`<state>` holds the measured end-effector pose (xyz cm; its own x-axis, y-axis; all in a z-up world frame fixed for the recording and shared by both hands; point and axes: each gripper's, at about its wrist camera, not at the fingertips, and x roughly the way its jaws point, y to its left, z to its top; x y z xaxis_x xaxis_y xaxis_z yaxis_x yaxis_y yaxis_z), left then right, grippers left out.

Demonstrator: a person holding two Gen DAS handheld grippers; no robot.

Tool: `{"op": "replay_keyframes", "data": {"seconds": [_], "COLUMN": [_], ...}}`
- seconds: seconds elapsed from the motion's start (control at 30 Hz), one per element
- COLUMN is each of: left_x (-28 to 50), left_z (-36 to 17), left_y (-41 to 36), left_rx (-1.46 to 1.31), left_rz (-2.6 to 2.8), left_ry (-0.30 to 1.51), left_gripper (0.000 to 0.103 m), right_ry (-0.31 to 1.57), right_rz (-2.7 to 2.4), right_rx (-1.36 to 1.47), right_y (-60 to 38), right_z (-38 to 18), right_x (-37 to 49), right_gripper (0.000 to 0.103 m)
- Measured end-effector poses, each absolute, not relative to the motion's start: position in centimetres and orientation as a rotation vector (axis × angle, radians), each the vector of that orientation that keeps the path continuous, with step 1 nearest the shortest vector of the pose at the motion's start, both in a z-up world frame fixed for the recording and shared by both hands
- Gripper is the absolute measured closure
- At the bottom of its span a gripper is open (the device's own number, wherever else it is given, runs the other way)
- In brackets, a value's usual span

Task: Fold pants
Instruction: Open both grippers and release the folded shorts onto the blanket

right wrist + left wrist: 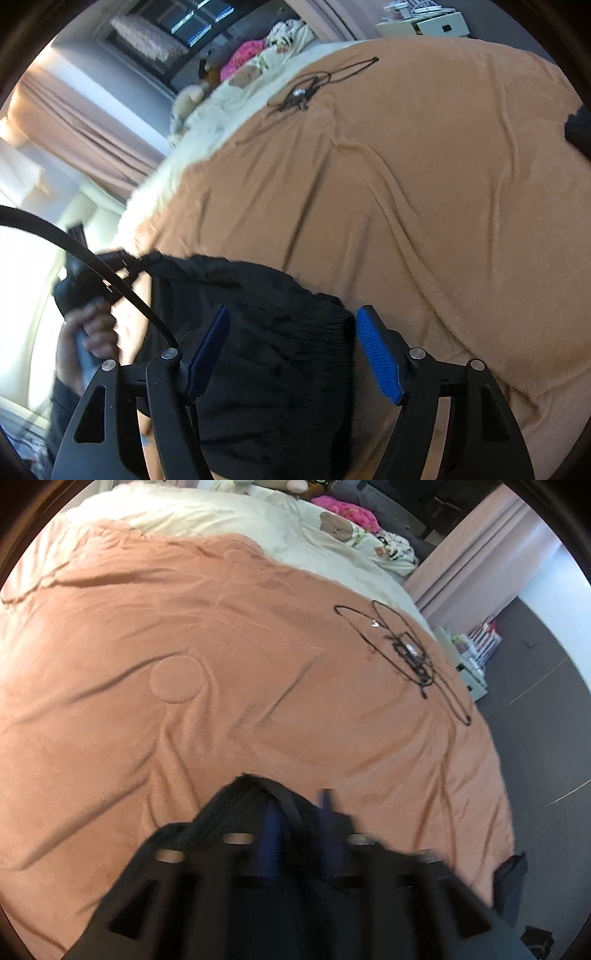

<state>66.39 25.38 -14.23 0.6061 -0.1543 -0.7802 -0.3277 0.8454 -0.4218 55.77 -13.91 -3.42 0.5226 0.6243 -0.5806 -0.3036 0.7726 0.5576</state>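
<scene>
The black pants (266, 369) lie bunched on the orange bedspread (443, 184) near its edge. My right gripper (291, 321) hovers over them, its blue pads (380, 362) spread wide on either side of the cloth and not pressing it. At the left of the right wrist view a person's hand (88, 332) holds the other gripper beside the pants' far corner. In the blurred left wrist view my left gripper (301, 812) stands with its pads apart. A fold of the pants (236, 805) drapes over its left finger and crosses the gap.
A tangle of black cable (406, 653) lies further up the bedspread (221, 664). Cream bedding (221, 517), soft toys and a pink item (347, 511) sit at the head. A nightstand (465, 657) and curtains flank the bed. A black cord (74, 247) arcs past my right gripper.
</scene>
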Motion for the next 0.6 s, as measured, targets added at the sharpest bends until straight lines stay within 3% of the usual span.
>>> {"op": "replay_keyframes", "data": {"seconds": [0.03,0.1,0.33,0.4,0.6], "left_x": [65.9,64.7,60.9,59.5,54.8], "left_z": [-13.9,-13.2,-12.8,-12.8,-12.4], "left_y": [25.4,25.6,27.9,28.7,30.7], "left_rx": [-0.561,-0.541,-0.501,-0.492,-0.479], "left_rz": [0.118,0.122,0.169,0.19,0.218], "left_ry": [0.906,0.875,0.914,0.925,0.935], "left_gripper": [0.038,0.03,0.03,0.03,0.03], "right_ry": [0.865,0.875,0.89,0.894,0.913], "right_rz": [0.574,0.582,0.584,0.56,0.463], "right_rx": [0.396,0.356,0.208,0.16,0.149], "right_y": [-13.6,-13.0,-10.5,-9.9,-10.0], "right_z": [-3.5,-3.6,-2.0,-2.1,-1.2], "right_x": [55.8,55.7,57.6,58.0,58.8], "right_gripper": [0.033,0.033,0.033,0.052,0.055]}}
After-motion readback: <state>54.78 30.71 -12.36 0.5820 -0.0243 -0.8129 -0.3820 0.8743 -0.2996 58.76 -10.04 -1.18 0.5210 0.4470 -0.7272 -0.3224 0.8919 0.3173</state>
